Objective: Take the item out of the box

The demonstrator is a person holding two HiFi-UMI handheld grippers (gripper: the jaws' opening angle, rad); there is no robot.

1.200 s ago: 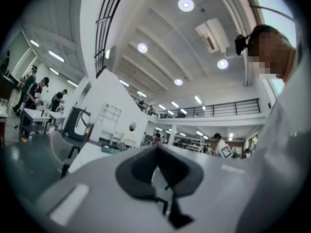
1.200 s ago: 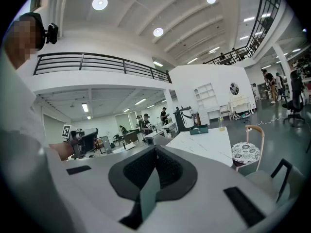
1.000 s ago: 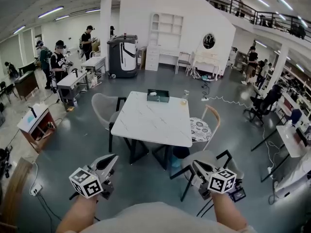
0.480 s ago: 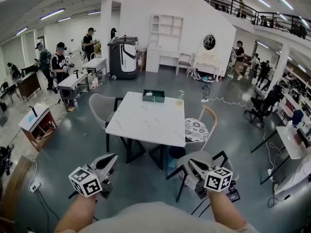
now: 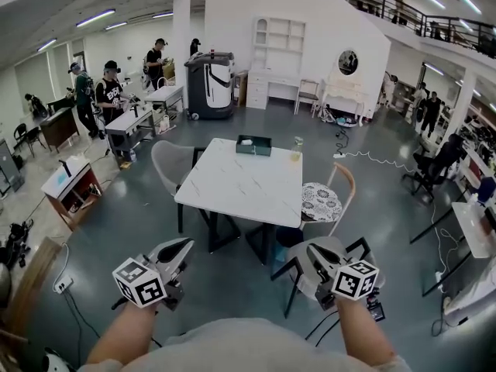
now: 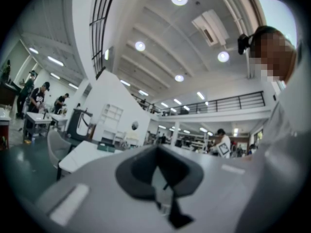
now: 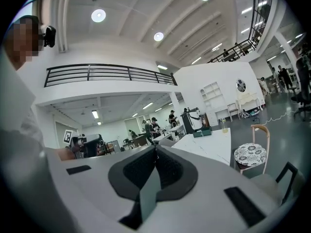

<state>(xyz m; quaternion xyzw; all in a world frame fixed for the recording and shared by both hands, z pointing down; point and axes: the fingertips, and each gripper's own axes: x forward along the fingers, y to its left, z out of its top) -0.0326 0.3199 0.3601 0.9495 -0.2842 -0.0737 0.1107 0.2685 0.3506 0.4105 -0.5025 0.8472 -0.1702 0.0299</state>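
Note:
A dark green box [image 5: 253, 145] stands at the far edge of the white marble table [image 5: 244, 188], with something white [image 5: 246, 141] showing inside it. Both grippers hang low by the person's body, well short of the table. The left gripper [image 5: 180, 248] is shut and holds nothing. The right gripper [image 5: 314, 254] is shut and empty too. In the left gripper view the jaws [image 6: 156, 147] meet at their tips, and the box [image 6: 105, 148] is small in the distance. The right gripper view shows closed jaws [image 7: 156, 147] and the box [image 7: 200, 133] far off on the table.
A glass [image 5: 297, 150] stands right of the box. Around the table are a grey chair [image 5: 170, 165], a wooden chair with a patterned cushion [image 5: 322, 202] and a black-framed chair [image 5: 306, 273] close to the right gripper. People work at desks [image 5: 139, 118] back left.
The head view has swayed a little, so table and box shift slightly in the picture. Both grippers stay low near the body with jaws closed.

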